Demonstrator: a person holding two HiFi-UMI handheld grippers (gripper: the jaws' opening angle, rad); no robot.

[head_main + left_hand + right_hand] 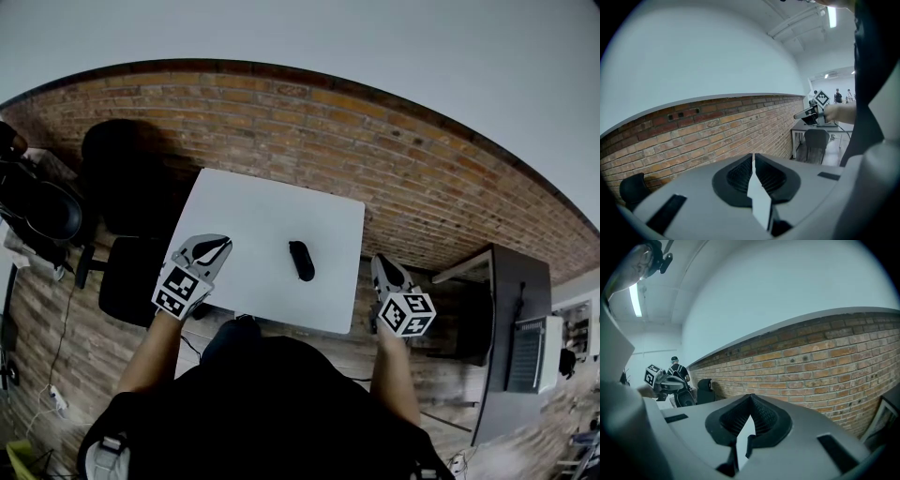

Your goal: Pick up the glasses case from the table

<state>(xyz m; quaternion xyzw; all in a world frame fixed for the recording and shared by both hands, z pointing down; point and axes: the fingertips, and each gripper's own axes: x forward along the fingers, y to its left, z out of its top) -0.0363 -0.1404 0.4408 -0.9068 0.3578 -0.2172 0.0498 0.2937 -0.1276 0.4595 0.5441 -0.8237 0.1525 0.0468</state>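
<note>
The glasses case is a small black oblong lying on the white table, a little right of its middle. My left gripper hovers over the table's near left corner, jaws shut and empty, well left of the case. My right gripper hangs just past the table's right edge, over the floor, shut with nothing in it. In the left gripper view my left gripper shows its tips meeting. The right gripper shows the same in its own view. Neither gripper view shows the case.
A brick wall runs behind the table. Black office chairs stand at its left side. A dark desk stands to the right. The floor is wood planks. A person stands far off.
</note>
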